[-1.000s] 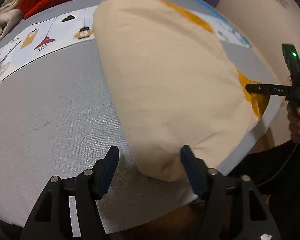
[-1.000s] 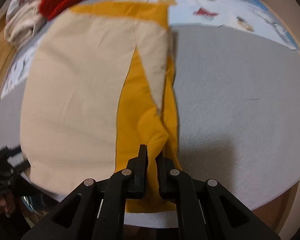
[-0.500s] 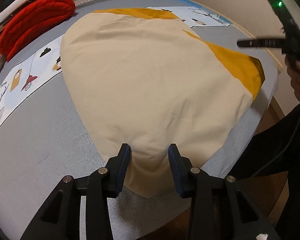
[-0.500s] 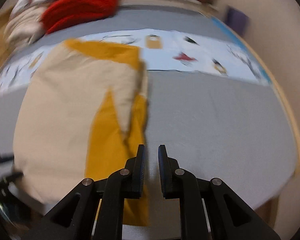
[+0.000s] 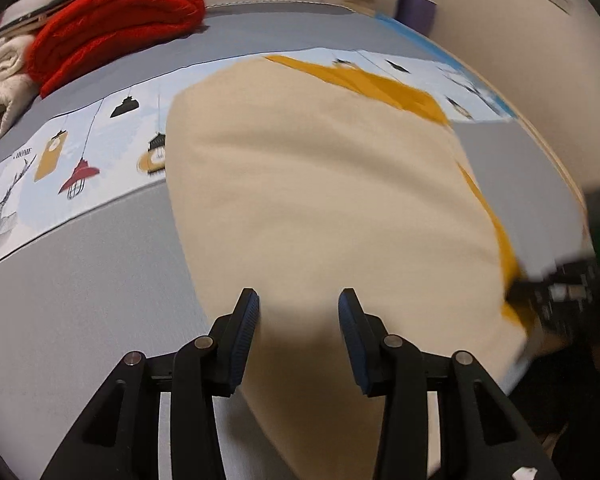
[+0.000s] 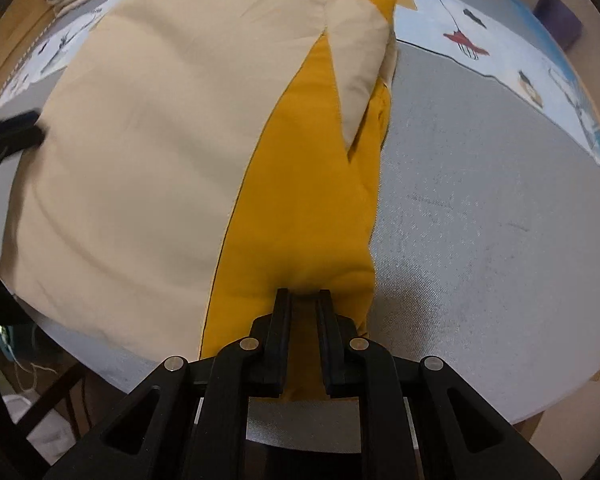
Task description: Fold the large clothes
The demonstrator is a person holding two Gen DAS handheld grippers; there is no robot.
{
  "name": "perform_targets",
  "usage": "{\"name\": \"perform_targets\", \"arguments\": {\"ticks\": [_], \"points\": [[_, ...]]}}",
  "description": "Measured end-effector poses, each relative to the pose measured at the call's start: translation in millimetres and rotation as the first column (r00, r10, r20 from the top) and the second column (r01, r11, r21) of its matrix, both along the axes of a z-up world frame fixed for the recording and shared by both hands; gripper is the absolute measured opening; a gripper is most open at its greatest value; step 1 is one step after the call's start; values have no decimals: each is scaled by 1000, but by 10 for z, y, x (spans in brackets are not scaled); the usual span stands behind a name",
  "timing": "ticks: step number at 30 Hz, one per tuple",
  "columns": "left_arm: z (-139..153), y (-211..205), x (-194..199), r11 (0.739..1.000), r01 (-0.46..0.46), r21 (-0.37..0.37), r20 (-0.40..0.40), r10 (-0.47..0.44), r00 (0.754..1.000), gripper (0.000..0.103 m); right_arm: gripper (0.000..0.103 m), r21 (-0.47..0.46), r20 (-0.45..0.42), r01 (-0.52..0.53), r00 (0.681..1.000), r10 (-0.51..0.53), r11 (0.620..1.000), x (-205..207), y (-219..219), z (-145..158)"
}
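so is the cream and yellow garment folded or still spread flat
Folded. In the right wrist view the cream and yellow garment lies doubled on the grey table, a cream flap turned over the yellow panel, layered edges stacked along its right side.

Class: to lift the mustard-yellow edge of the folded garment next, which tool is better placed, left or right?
Right. The right tool probably suits best: its jaws straddle the cream and mustard-yellow fabric garment at its yellow near edge. The left tool stands open over plain cream cloth.
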State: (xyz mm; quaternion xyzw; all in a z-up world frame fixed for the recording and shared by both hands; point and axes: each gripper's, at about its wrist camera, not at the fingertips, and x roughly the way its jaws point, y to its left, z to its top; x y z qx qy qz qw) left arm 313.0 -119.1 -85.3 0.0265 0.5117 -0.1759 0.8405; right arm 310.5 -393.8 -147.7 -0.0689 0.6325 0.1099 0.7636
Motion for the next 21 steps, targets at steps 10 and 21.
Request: {"name": "perform_targets", "arguments": {"ticks": [10,21], "points": [[-75,-203,1111,998,-66,-4,5,66,998,37,14,40,-64,12,998,-10,999,128,-110,-61],[-119,44,1962,968,-207,-138,-58,201,978,38,14,87,54,39,998,-44,995,377,-184,283]]}}
